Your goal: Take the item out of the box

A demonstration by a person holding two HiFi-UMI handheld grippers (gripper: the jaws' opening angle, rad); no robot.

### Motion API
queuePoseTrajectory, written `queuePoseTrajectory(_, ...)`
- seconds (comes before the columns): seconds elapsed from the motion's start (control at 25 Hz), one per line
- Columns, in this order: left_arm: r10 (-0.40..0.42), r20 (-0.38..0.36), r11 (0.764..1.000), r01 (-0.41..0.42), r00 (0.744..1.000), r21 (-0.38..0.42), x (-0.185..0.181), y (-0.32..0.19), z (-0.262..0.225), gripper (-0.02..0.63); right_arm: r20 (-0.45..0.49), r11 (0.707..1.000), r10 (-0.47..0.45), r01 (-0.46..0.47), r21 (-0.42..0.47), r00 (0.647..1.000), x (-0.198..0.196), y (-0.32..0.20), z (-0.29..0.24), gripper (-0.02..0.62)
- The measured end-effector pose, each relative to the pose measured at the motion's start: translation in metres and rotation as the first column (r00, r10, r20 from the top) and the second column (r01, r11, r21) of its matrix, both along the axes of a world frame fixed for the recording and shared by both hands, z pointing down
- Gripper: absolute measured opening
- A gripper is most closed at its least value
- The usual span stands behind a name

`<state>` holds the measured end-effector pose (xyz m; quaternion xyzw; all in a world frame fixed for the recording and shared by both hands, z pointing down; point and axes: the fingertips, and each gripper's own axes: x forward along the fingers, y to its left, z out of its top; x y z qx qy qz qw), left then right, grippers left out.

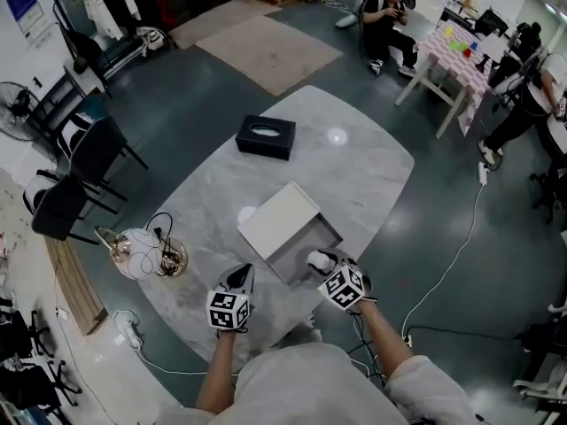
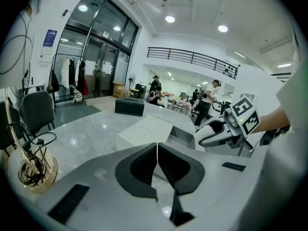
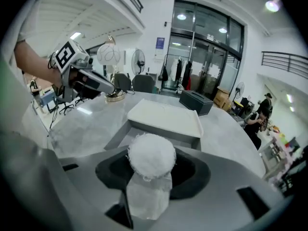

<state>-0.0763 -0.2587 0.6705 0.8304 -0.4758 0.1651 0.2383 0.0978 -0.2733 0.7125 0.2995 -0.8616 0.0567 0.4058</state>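
Large hall: dark glossy floor [image 1: 177, 104], beige rugs [image 1: 266, 51], black chairs [image 1: 97, 153] at left, a fan [image 1: 13, 113]. Tall glass doors [image 3: 202, 57], round ceiling lights [image 2: 169, 19], a railing [image 2: 192, 57] high on white walls, perhaps a mezzanine.

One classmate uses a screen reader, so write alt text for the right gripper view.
The right tool holds a fluffy white ball between its jaws. Just beyond lies an open grey box on a marble table, its white lid at the far side.
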Motion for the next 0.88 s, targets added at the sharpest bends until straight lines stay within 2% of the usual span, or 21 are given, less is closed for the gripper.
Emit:
queuePoseTrajectory(0.28,0.007,0.009,1.0,-0.007,1.0,0.02,0.002,0.0,-0.01,0.018,0.122,0.992,0.117,-0.122,0.031,0.986,0.007,0.0,-0.026,0.189)
queuePoseTrajectory(0.48,0.008,0.011,0.999,-0.009,1.0,0.049,0.005,-0.001,-0.019,0.018,0.201,0.976,0.195,-0.209,0.053,0.96,0.011,0.001,-0.048,0.189)
queuePoseTrajectory(0.88,-0.005,0.019,0.995,0.003,1.0,0.098,0.001,0.001,-0.036,0.018,0.279,0.953,0.209,-0.259,0.156,0.937,0.014,0.002,-0.094,0.187)
